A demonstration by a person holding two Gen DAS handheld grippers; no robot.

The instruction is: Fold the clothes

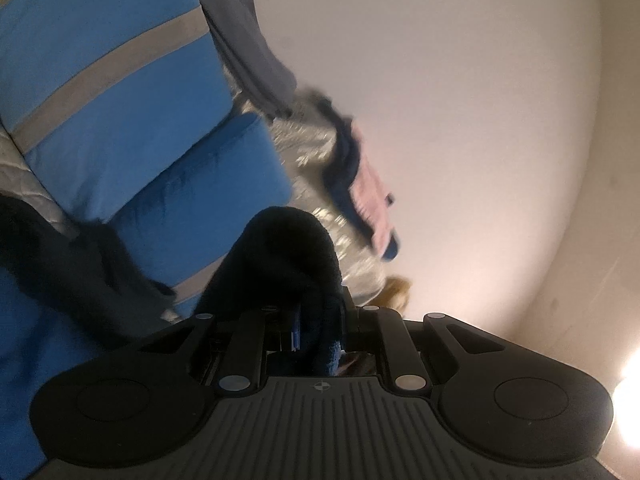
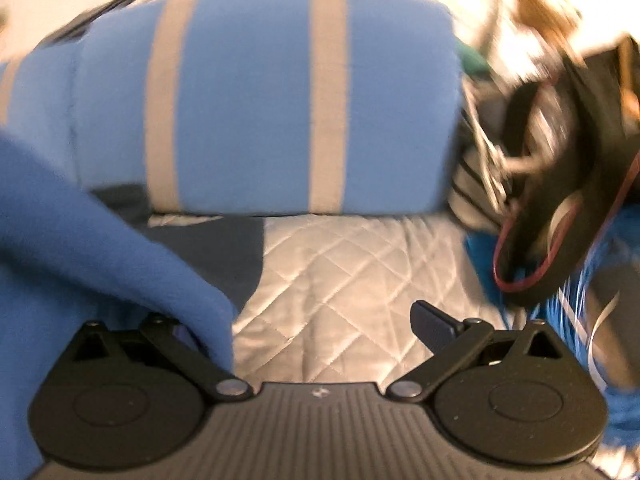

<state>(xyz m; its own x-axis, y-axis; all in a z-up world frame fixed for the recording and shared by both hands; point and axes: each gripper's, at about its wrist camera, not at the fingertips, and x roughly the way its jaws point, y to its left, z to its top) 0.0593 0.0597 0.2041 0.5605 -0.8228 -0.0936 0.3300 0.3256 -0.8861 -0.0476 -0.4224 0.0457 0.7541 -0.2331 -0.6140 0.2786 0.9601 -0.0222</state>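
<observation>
Between the left gripper's (image 1: 316,320) matt black plastic fingers sat fuzzy dark fleece cloth (image 1: 288,256), while ahead of the right gripper (image 2: 324,328) lay a glossy quilted cover (image 2: 340,280).

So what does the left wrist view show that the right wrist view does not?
Only the left wrist view shows the left gripper shut on a dark navy garment, a plain wall and a pile of clothes.

Only the right wrist view shows the right gripper open, a blue fleece garment draped over its left finger, and a black bag with red trim.

Both show the blue cushion with grey stripes and the quilted silver cover.
</observation>
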